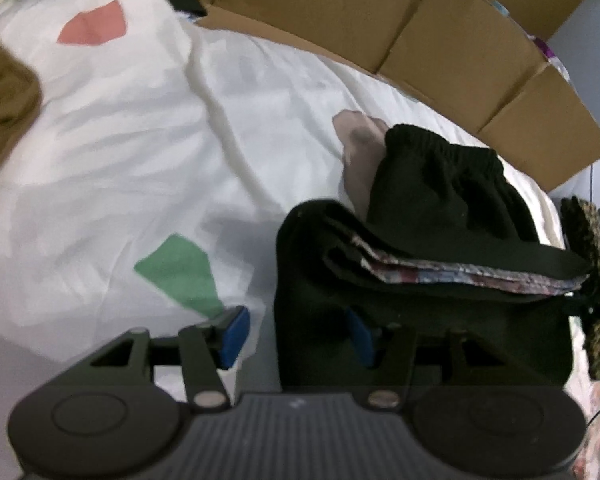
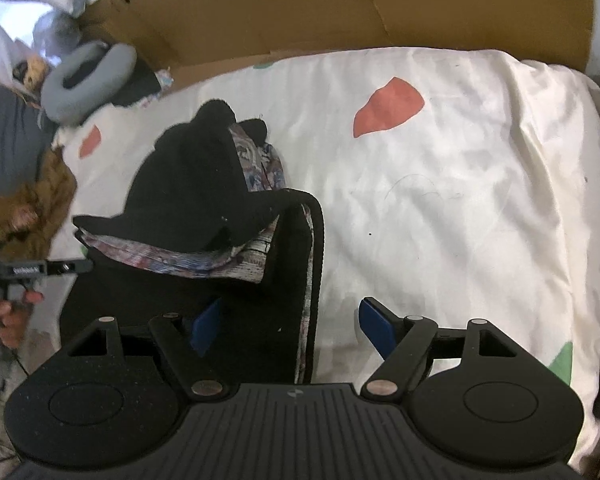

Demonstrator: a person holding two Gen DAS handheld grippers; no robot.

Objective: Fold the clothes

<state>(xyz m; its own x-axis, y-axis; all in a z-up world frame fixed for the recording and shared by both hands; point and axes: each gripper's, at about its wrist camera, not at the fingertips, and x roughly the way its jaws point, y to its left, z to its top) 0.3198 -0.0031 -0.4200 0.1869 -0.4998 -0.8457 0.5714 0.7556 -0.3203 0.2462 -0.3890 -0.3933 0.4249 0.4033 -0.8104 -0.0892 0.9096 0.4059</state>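
Folded black garment on a bed, tongs at both near corners.
Left tongs (image 1: 296, 336) and right tongs (image 2: 290, 326) gape wide, each straddling an edge of the garment (image 1: 420, 320), gripping nothing; its length runs away from them.

left gripper (image 1: 296, 334), jaws apart, straddling the edge of a folded black garment (image 1: 420, 280) on a white bedsheet (image 1: 140, 140); cardboard box (image 1: 380, 28) behind.
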